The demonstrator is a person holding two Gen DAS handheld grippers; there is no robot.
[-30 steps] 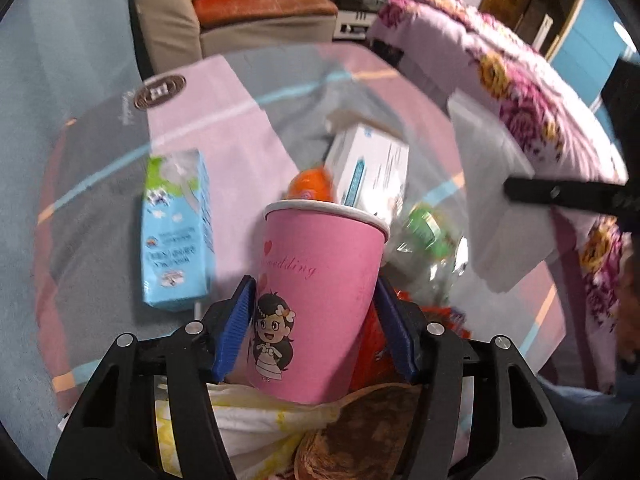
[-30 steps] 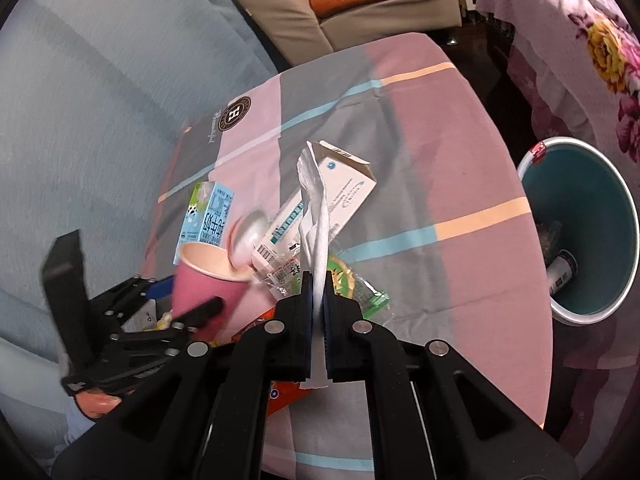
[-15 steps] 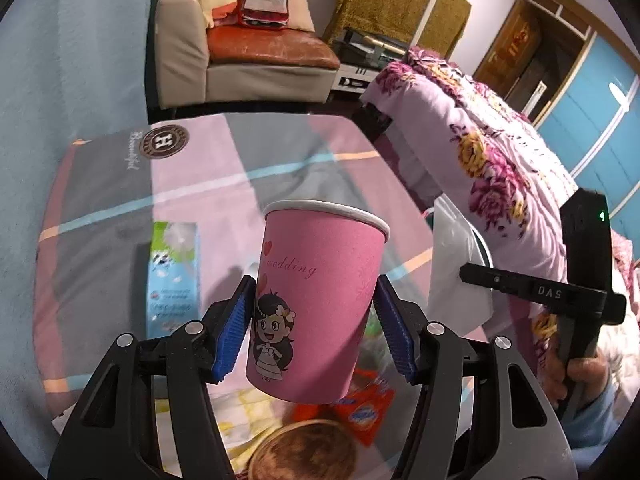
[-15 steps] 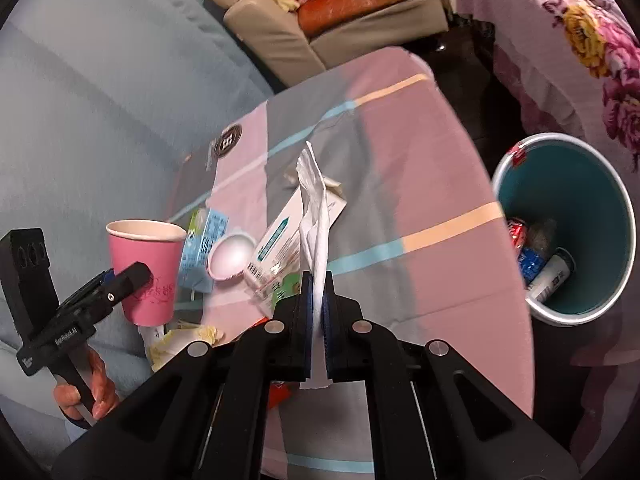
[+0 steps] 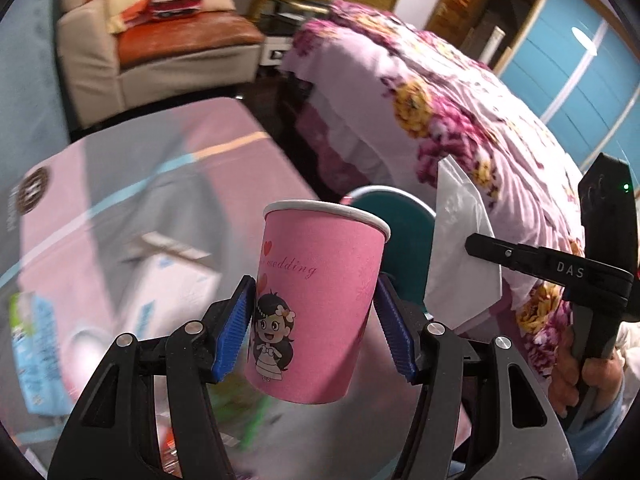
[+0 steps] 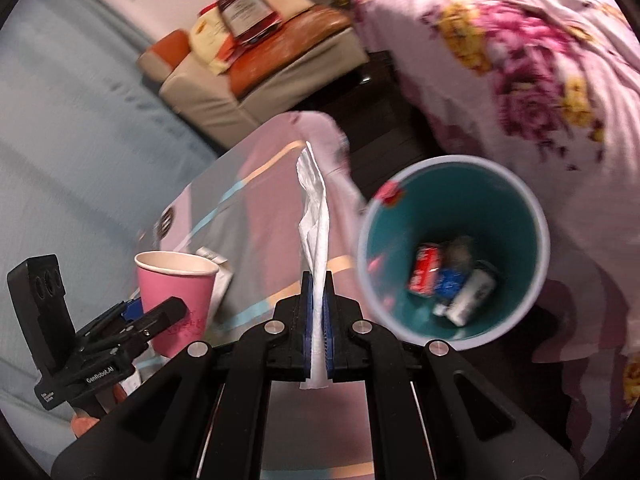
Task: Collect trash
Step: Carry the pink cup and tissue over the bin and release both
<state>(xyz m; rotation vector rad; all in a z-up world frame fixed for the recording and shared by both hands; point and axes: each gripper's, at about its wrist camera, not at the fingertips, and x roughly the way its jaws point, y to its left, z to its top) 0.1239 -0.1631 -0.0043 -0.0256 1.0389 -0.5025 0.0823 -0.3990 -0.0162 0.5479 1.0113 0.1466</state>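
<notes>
My left gripper (image 5: 316, 324) is shut on a pink paper cup (image 5: 316, 300) with a cartoon girl, held upright above the table; the cup also shows in the right wrist view (image 6: 174, 296). My right gripper (image 6: 317, 320) is shut on a white tissue (image 6: 314, 216), which also shows in the left wrist view (image 5: 460, 256). A teal trash bin (image 6: 532, 216) stands on the floor beside the table, just right of the tissue, with cans and wrappers inside. Its rim shows behind the cup in the left wrist view (image 5: 408, 196).
The round table (image 5: 168, 160) has a pink and grey cloth. On it lie a white box (image 5: 168, 280) and a blue milk carton (image 5: 36, 352), both blurred. A floral bed (image 5: 460, 112) stands to the right and a sofa (image 5: 160, 48) behind.
Both grippers have swung right, away from the table's litter, carrying the cup and the tissue. The trash bin is now larger and closer in both views.
</notes>
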